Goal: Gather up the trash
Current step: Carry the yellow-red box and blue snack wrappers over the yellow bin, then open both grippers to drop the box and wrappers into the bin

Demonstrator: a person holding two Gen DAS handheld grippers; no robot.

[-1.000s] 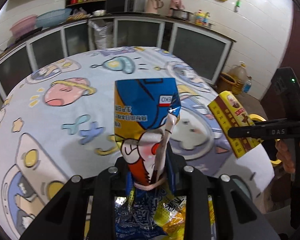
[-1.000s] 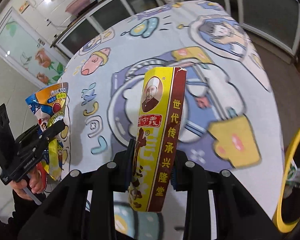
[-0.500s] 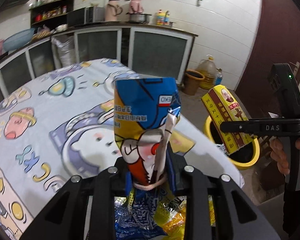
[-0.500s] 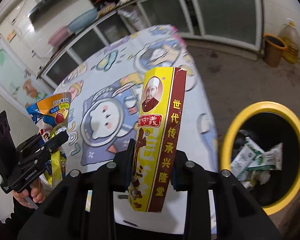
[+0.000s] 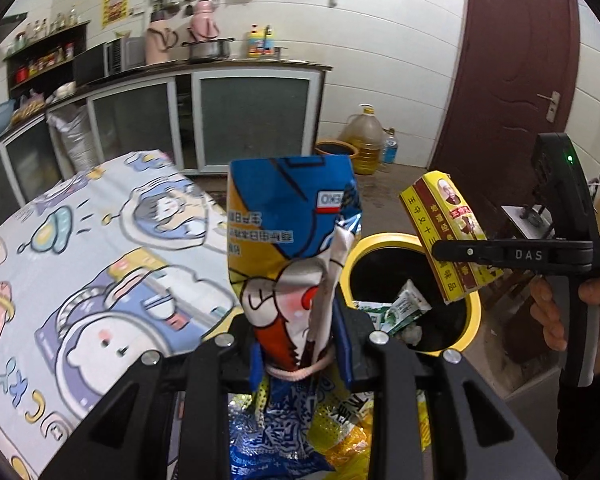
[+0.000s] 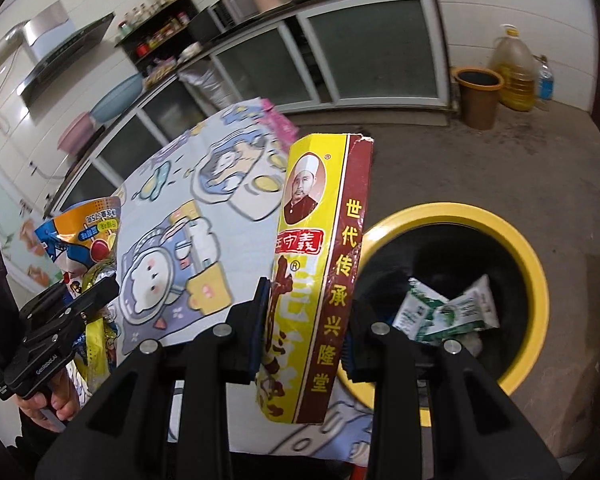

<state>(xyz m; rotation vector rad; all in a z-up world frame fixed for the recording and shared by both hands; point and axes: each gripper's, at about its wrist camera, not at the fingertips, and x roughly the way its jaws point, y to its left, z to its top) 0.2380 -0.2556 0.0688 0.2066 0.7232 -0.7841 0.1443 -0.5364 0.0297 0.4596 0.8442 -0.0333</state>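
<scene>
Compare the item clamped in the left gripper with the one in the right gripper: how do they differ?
The left gripper holds a soft, crinkled blue-and-orange snack bag; the right gripper holds a stiff, flat-sided yellow-and-maroon spice box. The snack bag shows cartoon art, the spice box a portrait and Chinese characters. Both stand upright, pinched near the lower end, close to the yellow-rimmed bin.

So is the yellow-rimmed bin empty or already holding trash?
Holding trash: green-and-white cartons lie inside the round yellow-rimmed bin, well below its rim, with room left.
</scene>
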